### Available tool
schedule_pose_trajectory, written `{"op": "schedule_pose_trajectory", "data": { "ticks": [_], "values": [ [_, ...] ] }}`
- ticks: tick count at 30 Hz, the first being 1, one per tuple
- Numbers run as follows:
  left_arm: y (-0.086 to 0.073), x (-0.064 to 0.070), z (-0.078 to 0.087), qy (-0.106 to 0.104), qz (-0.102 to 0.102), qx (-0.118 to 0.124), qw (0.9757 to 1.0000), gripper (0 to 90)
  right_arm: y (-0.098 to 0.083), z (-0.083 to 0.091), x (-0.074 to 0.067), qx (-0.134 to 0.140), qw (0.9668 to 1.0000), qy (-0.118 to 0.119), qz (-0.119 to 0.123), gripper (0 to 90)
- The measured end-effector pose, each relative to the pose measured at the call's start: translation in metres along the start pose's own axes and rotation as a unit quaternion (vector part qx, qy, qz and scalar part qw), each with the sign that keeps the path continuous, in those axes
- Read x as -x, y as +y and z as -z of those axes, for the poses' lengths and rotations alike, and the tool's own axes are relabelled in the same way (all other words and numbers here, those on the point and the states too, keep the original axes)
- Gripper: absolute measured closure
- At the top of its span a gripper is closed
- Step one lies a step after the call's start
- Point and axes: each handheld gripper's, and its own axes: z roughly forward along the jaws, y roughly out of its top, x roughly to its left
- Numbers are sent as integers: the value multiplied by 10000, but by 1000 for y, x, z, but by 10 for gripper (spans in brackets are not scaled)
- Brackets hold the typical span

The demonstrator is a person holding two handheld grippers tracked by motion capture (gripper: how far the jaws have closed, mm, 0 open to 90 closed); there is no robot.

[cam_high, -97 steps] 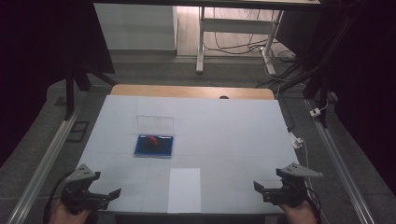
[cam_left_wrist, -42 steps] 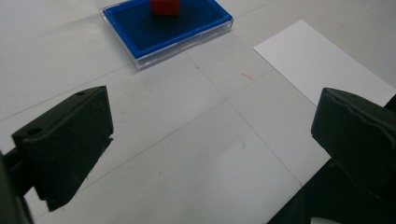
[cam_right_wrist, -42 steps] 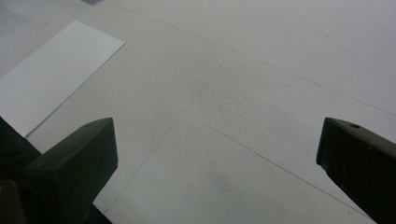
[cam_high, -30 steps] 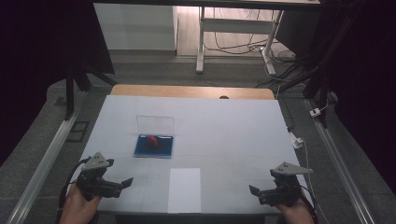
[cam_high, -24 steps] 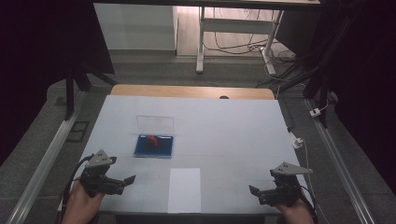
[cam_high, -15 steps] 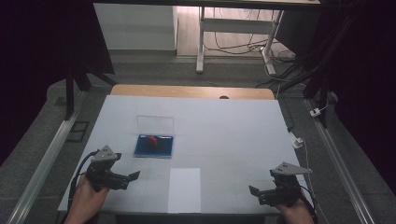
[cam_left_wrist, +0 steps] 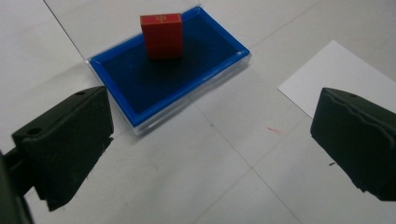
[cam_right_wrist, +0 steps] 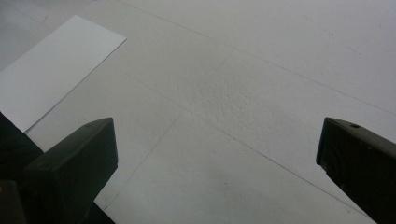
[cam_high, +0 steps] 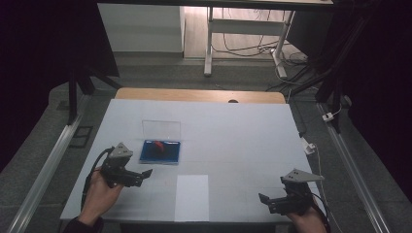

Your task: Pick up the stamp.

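A blue tray (cam_high: 160,151) (cam_left_wrist: 140,84) with a clear upright lid (cam_high: 161,129) lies left of the table's middle. A small red box (cam_high: 158,146) (cam_left_wrist: 161,35) stands inside it. My left gripper (cam_high: 142,175) (cam_left_wrist: 210,144) hovers just in front of the tray's near left corner, open, nothing between its jaws. My right gripper (cam_high: 265,200) (cam_right_wrist: 217,168) is near the table's front right edge, open and empty, over bare table.
A white sheet of paper (cam_high: 192,196) (cam_left_wrist: 327,70) (cam_right_wrist: 51,70) lies at the front middle between the grippers. The white table (cam_high: 233,136) has a wooden strip (cam_high: 199,94) at its far edge. Metal rails (cam_high: 43,170) run along both sides; cables (cam_high: 311,145) hang at right.
My left gripper has moved forward and to the right, from the front left corner up to the blue tray. The right gripper has barely shifted.
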Motion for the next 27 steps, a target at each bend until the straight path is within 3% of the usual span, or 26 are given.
{"op": "schedule_pose_trajectory", "data": {
  "ticks": [4,20,27],
  "values": [
    [6,-3,-8,97,-33,-51,9999,0,0,0,0,-5,10000,14,10,0],
    [27,-15,-36,51,-159,-153,9997,0,0,-1,-1,-32,10000,14,36,0],
    [38,-18,-55,123,-184,-265,9994,0,0,-1,0,-37,10000,16,40,0]
  ]
}}
